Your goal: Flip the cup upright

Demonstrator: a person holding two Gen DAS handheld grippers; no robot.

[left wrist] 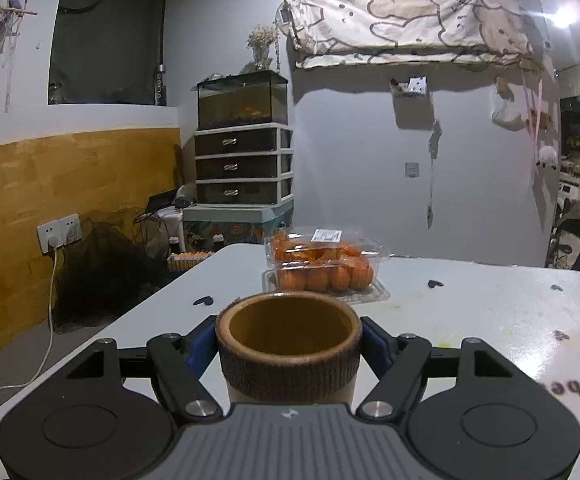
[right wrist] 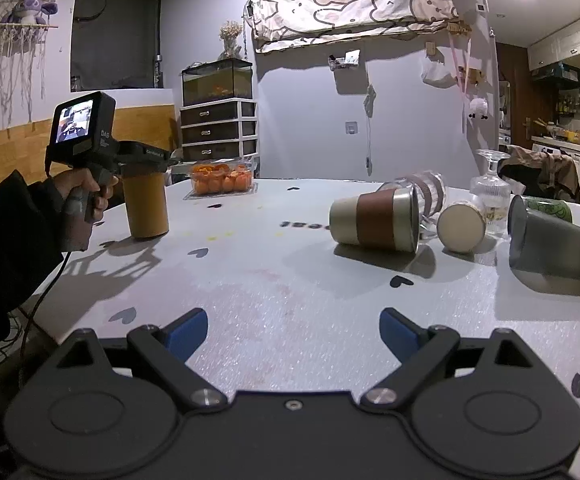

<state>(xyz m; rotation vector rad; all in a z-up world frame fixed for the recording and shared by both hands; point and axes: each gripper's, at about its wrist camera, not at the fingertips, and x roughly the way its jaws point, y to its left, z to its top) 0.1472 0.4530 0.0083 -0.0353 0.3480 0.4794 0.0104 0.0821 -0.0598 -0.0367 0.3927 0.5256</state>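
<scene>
left claw level, blue pads clamped on cup, hand on pistol grip | cup upright on desk at left edge, tan, ribbed brown band at rim, mouth up | handset reads "DAS" | right claw low over desk, spread wide, holding nothing

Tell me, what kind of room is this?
Probably a lived-in home, a dining corner by a kitchen: a fish tank on plastic drawers, packed oranges on the table, kitchen cabinets beyond.
</scene>
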